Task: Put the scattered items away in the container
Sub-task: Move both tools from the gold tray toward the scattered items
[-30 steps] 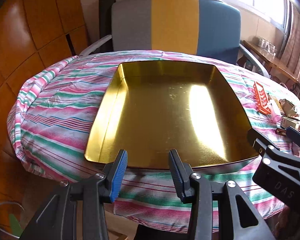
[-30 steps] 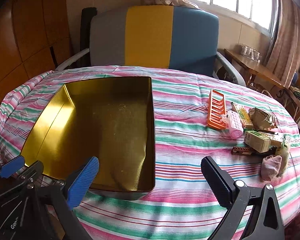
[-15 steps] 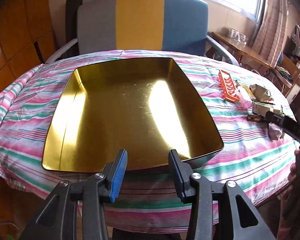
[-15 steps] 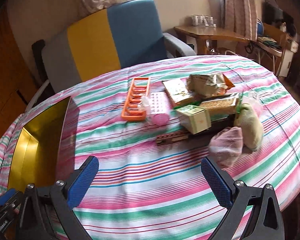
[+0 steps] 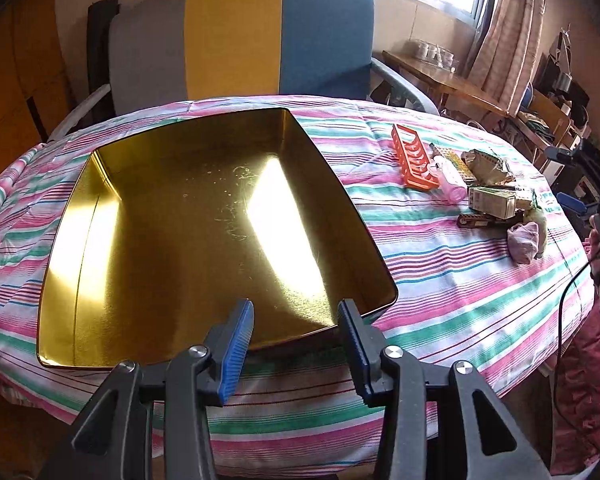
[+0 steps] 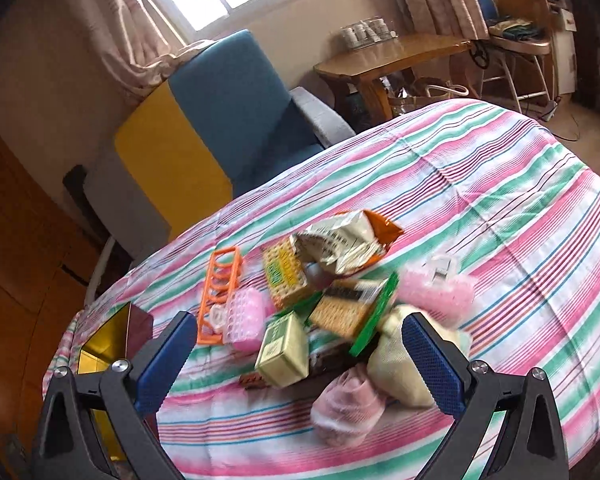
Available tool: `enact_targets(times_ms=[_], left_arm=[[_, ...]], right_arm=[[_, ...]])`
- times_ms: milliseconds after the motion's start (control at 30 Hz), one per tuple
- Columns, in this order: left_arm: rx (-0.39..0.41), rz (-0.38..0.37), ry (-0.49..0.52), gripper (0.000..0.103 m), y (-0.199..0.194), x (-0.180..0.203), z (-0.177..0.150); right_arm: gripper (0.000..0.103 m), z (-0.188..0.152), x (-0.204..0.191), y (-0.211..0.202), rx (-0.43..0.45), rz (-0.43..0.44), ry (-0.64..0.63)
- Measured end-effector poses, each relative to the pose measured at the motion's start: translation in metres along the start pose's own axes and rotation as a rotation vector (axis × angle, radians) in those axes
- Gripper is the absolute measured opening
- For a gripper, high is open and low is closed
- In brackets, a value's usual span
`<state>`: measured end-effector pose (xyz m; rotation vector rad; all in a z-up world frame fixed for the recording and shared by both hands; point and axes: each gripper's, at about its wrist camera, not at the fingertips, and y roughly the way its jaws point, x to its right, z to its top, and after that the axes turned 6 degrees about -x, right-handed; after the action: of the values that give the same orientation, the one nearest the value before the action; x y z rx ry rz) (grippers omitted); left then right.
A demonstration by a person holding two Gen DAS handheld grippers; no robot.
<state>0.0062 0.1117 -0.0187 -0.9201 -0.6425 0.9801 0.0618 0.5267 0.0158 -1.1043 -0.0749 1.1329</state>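
Observation:
The empty gold tray (image 5: 204,216) lies on the striped tablecloth, just beyond my left gripper (image 5: 296,344). Its jaws are opening and nothing is between the blue pads. The scattered items are piled to the tray's right: an orange rack (image 6: 220,288), a pink bottle (image 6: 246,316), a cream-green box (image 6: 284,350), cracker packs (image 6: 348,312), a foil bag (image 6: 340,248), a pink sock (image 6: 348,404) and a cream pouch (image 6: 400,364). My right gripper (image 6: 300,364) hovers open and wide over the pile's near side, touching nothing. The tray's corner (image 6: 100,344) shows at its far left.
A grey, yellow and blue armchair (image 5: 240,40) stands behind the round table. A wooden side table (image 6: 392,56) with cups is near the window. The tablecloth (image 6: 500,208) drops off at the edges. A hand (image 5: 598,236) and a cable (image 5: 568,300) are at the right edge.
My right gripper swung right, from over the tray to over the pile, and rolled. My left gripper shifted slightly right along the tray's near edge and its jaws widened.

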Motion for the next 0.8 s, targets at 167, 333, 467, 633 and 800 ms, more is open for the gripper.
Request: enact_targets(times_ms=[167,333,467,633,800], left_arm=[[-0.010,-0.013,-0.007,0.049,0.003,0.001,0.002],[-0.014,-0.010,-0.012,0.049,0.005,-0.002,0.002],[-0.018,-0.019,-0.014,0.049,0.005,-0.003,0.002],[-0.016,-0.037,-0.012,0.049,0.004,-0.002,0.001],[-0.014,-0.059,-0.015,0.049,0.001,-0.001,-0.001]], right_arm=[[0.103,0.031,0.013,0.031,-0.060,0.013,0.020],[0.103,0.042,0.016,0.067,-0.154,0.008,0.018],[0.103,0.034,0.006,0.089,-0.250,0.025,-0.023],[0.103,0.019,-0.013,0.099,-0.325,0.037,-0.115],[0.103,-0.004,-0.031,0.108,-0.434,0.095,-0.177]])
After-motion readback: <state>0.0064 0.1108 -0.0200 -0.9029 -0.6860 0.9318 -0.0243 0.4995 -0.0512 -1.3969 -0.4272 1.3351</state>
